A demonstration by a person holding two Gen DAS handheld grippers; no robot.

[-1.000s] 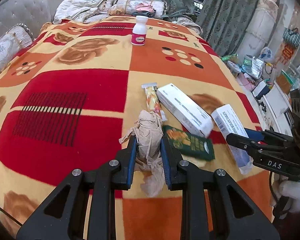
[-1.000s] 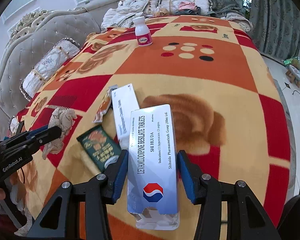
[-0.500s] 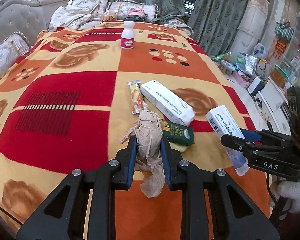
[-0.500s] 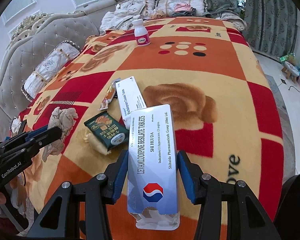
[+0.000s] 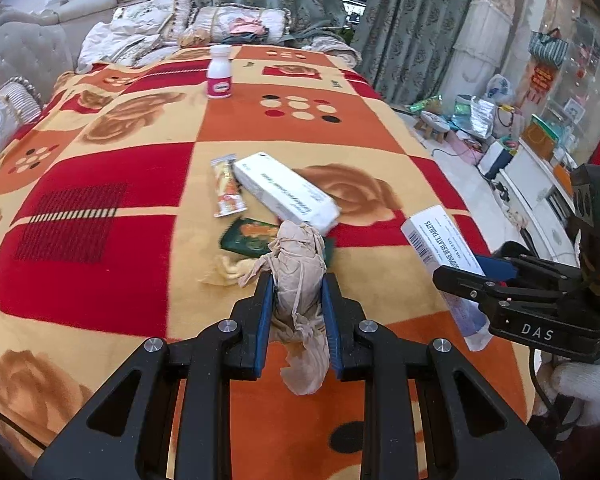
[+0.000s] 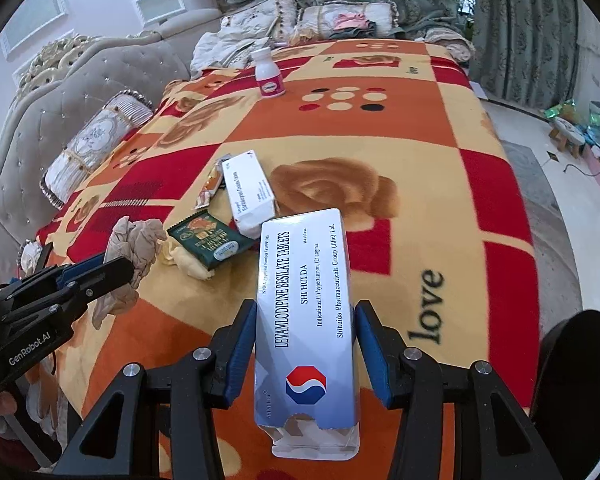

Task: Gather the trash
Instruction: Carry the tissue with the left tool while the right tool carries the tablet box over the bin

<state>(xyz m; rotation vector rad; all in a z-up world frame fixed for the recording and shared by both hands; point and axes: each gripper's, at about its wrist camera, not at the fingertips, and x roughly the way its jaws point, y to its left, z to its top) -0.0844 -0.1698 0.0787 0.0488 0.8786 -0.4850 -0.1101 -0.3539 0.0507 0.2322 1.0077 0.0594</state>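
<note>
Both angled down over the bed (image 5: pixel 100 184): left gripper (image 5: pixel 298 316) pinches crumpled tissue (image 5: pixel 300 276); right gripper (image 6: pixel 306 344) clamps tablet box (image 6: pixel 306 320). Only the left view shows a gloved hand (image 5: pixel 580 388) at 4 o'clock.

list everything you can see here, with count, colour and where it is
tablet box: 1, silver-white, in right claw
crumpled tissue: 1, beige, in left claw
long carton: 1, white, mid blanket
snack sachet: 1, orange-yellow, left of carton
green packet: 1, dark green, near carton
pill bottle: 1, white and pink, far end, upright
blanket: 1, red, orange, yellow
pillows: several, pale, by headboard
left claw: black, blue pads
right claw: black, blue pads
</note>
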